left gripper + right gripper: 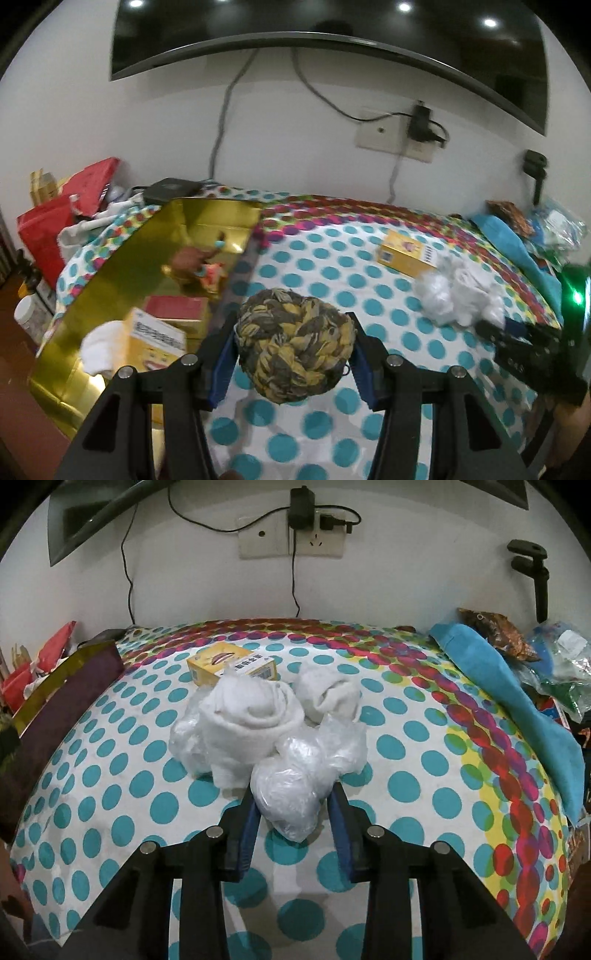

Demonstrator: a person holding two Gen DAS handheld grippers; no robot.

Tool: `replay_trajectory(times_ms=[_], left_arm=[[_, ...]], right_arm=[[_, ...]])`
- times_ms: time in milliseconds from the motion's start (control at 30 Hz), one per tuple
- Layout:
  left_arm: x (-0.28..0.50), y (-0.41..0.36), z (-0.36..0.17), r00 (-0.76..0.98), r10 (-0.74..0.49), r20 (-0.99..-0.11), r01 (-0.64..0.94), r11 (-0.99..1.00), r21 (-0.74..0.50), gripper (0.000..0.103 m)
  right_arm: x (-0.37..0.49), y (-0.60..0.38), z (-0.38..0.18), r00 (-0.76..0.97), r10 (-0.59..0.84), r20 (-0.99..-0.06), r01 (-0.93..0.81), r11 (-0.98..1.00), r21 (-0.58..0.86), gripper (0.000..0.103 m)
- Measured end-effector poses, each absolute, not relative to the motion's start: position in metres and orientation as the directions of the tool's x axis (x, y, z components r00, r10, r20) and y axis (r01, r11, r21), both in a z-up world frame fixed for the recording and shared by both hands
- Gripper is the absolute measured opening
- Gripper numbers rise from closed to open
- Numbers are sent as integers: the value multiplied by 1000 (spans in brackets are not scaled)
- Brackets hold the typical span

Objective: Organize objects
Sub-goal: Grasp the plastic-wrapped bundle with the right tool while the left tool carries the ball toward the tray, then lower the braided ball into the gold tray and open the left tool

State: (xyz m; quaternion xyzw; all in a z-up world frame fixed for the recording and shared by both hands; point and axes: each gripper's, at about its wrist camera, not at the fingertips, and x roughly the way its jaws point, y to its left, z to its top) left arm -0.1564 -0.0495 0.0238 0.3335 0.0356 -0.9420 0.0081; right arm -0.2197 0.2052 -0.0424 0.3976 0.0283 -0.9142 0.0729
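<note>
Braided fabric ball (295,343), olive and yellow, sits clamped between the blue pads of the left gripper (293,354). Both pads press its flanks, and the ball hangs clear of the dotted tablecloth (332,435), so the grasp carries its full weight. The hold is across the widest part, which I judge suits a soft, compressible item that would slip from a shallower pinch.

Just left of this gripper stands a gold-lined box (110,280), open-topped, its near edge beside the left pad. It already holds a yellow carton with a smiling face (155,339), a white roll (98,347), a red box (177,308) and a small toy further in, blurred. The box appears to be the collecting container, and the ball is held near its rim, presumably for deposit there.

The right gripper (295,812) has its jaws closing around a plastic-wrapped white bundle (291,794). The pads lie at or against the wrap on both sides; whether they grip firmly cannot be told. The bundle rests on the cloth, touching a rolled white cloth (247,720) behind it. A second white roll (328,692) and a yellow carton (231,664) lie beyond, near the middle of the table. A folded blue cloth (509,698) and assorted packets occupy the right edge.
</note>
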Motion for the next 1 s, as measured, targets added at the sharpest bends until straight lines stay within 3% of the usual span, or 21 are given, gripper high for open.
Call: replay_trajectory(times_ms=[600,1000], left_arm=[[-165,-125,30,-759,-158,-631,234,-972,-38,55],[-169,-154,22,-736,-190,-649,288,-957,-46,55]], right_arm=[[-218,202,-42,-679,-83,-729,156,-987,-33,34],[-217,200,-41,-680,-84,-729,164,-986,-39,34]])
